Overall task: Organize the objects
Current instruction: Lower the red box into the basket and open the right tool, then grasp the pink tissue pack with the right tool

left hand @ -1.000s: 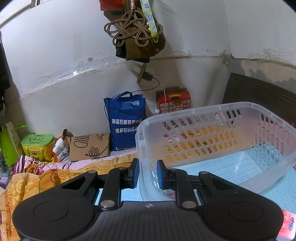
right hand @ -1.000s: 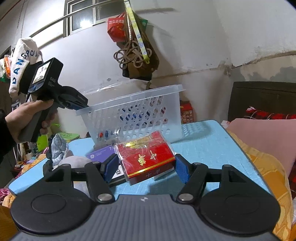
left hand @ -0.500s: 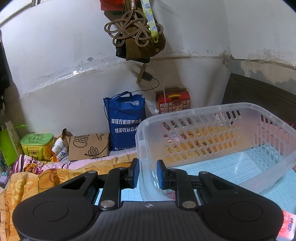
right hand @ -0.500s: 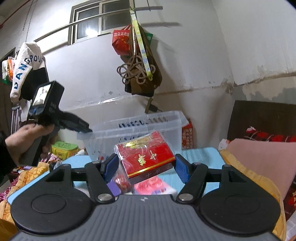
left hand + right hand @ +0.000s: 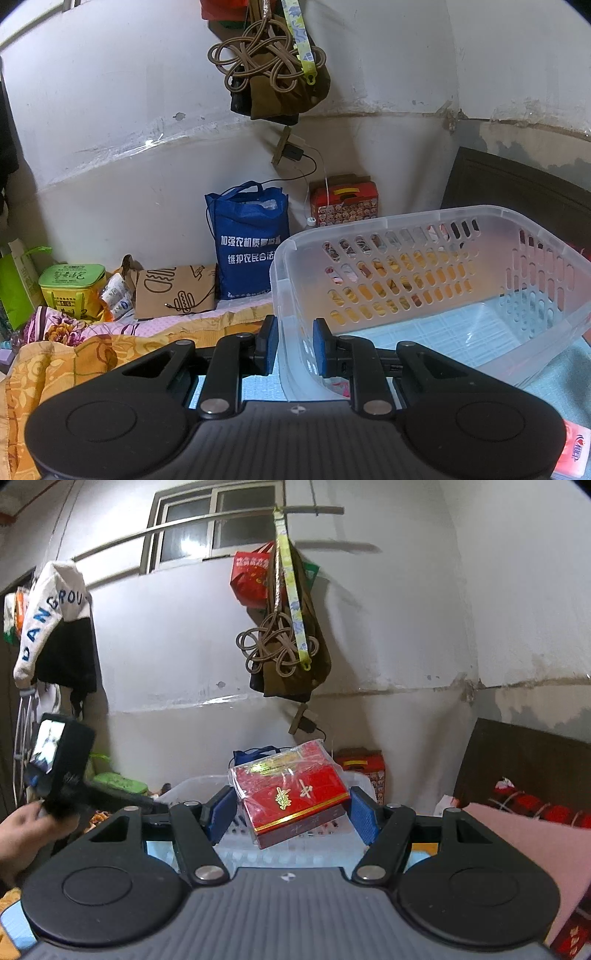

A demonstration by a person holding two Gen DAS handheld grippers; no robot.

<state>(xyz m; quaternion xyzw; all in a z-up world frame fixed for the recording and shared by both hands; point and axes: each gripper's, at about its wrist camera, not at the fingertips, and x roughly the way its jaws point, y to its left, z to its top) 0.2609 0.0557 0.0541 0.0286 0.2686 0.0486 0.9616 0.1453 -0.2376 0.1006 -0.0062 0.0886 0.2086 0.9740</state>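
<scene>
Red box (image 5: 293, 794), gold characters on it, clear film wrap, pinched between the blue pads of the right gripper (image 5: 291, 810), tilted, one corner hanging low. A second ago this box sat low in front of the clear plastic basket (image 5: 424, 288), just above the light blue mat (image 5: 554, 373); now it is lifted above the basket, whose rim is only partly visible behind and below the box in the right wrist view. In that view the basket has dropped from mid-frame to the bottom, and the window (image 5: 218, 528) and rail above it have come into view.

Left gripper (image 5: 294, 345) unchanged: jaws pressed nearly together on the near wall of the basket, one pad outside, one inside. Basket in the same spot, tipped up at the gripped end, nothing in it. The hand (image 5: 22, 834) on the left gripper's handle shows at the left edge of the right wrist view.

Basket sits on the light blue mat. Left of the basket: orange floral blanket (image 5: 74, 354). Behind the basket by the white wall: blue tote bag (image 5: 251, 243), brown paper bag (image 5: 173, 291), green tin (image 5: 72, 288), red patterned tin (image 5: 343, 203). On the wall above the basket: coiled tan cord with brown bag (image 5: 273, 70). Right of the basket: dark headboard (image 5: 517, 188), pink pillow (image 5: 524, 845).
</scene>
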